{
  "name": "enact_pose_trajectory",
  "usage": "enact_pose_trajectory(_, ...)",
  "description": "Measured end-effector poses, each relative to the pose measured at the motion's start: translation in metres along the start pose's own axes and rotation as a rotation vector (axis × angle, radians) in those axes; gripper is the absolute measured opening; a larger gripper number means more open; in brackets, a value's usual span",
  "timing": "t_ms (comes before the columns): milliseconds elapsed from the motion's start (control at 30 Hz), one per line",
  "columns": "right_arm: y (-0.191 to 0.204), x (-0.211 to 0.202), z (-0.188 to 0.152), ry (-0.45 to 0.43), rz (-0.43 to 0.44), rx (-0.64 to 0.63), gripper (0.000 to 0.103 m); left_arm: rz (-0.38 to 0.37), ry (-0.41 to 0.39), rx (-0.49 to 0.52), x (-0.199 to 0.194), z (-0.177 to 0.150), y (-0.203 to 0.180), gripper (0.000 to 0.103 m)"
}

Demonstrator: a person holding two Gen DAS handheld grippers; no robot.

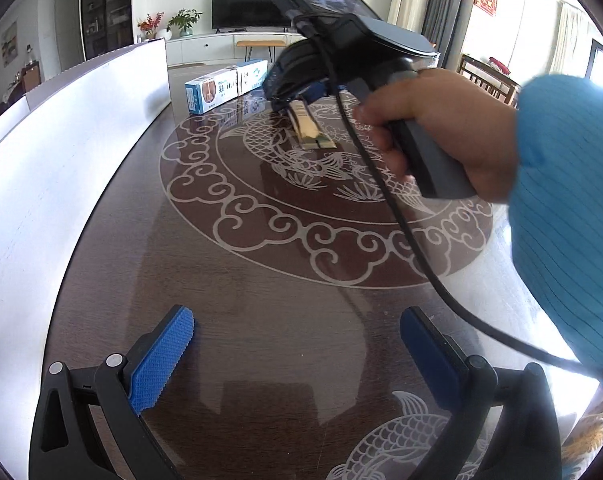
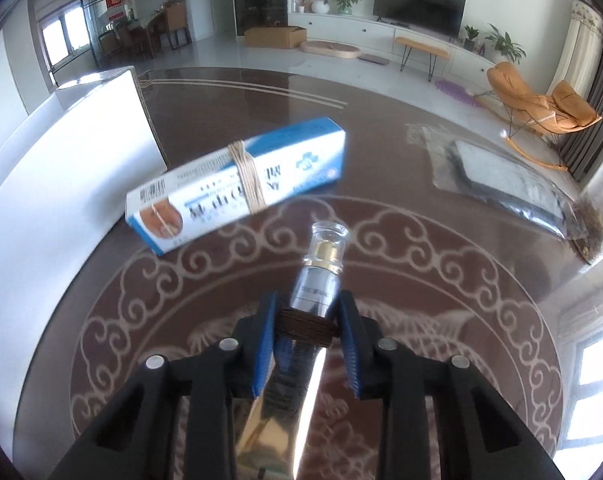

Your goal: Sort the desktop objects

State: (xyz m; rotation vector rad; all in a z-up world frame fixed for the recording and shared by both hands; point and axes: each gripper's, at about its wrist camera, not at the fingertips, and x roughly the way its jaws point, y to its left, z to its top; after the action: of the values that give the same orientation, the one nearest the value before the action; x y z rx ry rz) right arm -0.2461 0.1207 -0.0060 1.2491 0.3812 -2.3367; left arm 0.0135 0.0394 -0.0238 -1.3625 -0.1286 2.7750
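Note:
My right gripper [image 2: 306, 320] is shut on a gold cosmetic tube [image 2: 317, 280] with a clear cap and a brown band, held above the dark patterned table [image 2: 441, 320]. A blue-and-white box [image 2: 237, 188] bound with rubber bands lies just beyond it, beside a white bin [image 2: 61, 184]. In the left wrist view, the right gripper [image 1: 301, 100] holds the gold tube [image 1: 311, 128] over the table centre, near the blue-and-white box [image 1: 225, 86]. My left gripper [image 1: 297, 344] is open and empty, low over the near table.
The white bin's wall [image 1: 41, 160] runs along the left of the table. A clear bag with a dark flat item [image 2: 513, 188] lies at the right. The person's hand and blue sleeve [image 1: 561, 220] and a black cable [image 1: 421, 252] cross the right side.

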Motion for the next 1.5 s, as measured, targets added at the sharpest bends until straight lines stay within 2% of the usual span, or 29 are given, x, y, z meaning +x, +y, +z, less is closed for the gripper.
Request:
enact_pose_trajectory(200,-0.038,-0.054,-0.08,-0.026,-0.041,0.021,0.031,0.014,0.007,0.012,0.001,-0.001,-0.002,0.103)
enact_pose_trajectory(333,-0.067,-0.097,-0.145,-0.031,-0.084,0.07,0.031,0.007,0.004,0.007,0.0,-0.002,-0.001,0.103)
enact_pose_trajectory(467,-0.084,-0.139,-0.213,-0.074,-0.152,0.12,0.031,0.009,0.005,0.008,0.001,-0.001,-0.002,0.103)
enact_pose_trajectory(533,-0.09,-0.154,-0.234,-0.092,-0.174,0.144,0.034,0.012,0.006,0.01,0.001,-0.001,-0.002,0.103)
enact_pose_trajectory(567,-0.093,-0.16,-0.243,-0.095,-0.179,0.158,0.039,0.014,0.007,0.012,0.003,0.0,-0.002,0.103)
enact_pose_trajectory(600,-0.097,-0.16,-0.244,-0.094,-0.176,0.172,0.057,0.015,0.008,0.013,0.002,-0.001,-0.003,0.103)
enact_pose_trajectory(667,-0.1,-0.16,-0.245,-0.086,-0.178,0.188,0.085,0.021,0.011,0.018,0.003,-0.001,-0.004,0.103)
enact_pose_trajectory(733,-0.098,-0.162,-0.244,-0.107,-0.194,0.181,0.087,0.027,0.014,0.024,0.003,-0.001,-0.005,0.103)
enact_pose_trajectory(867,-0.085,-0.153,-0.24,-0.068,-0.236,0.113,0.087,0.031,0.017,0.027,0.004,0.0,-0.006,0.103)
enact_pose_trajectory(967,-0.08,-0.151,-0.238,-0.073,-0.244,0.083,0.091,0.032,0.017,0.027,0.003,0.0,-0.006,0.103)
enact_pose_trajectory(1500,-0.087,-0.149,-0.238,-0.055,-0.238,0.119,0.099,0.031,0.017,0.027,0.003,0.0,-0.006,0.103)
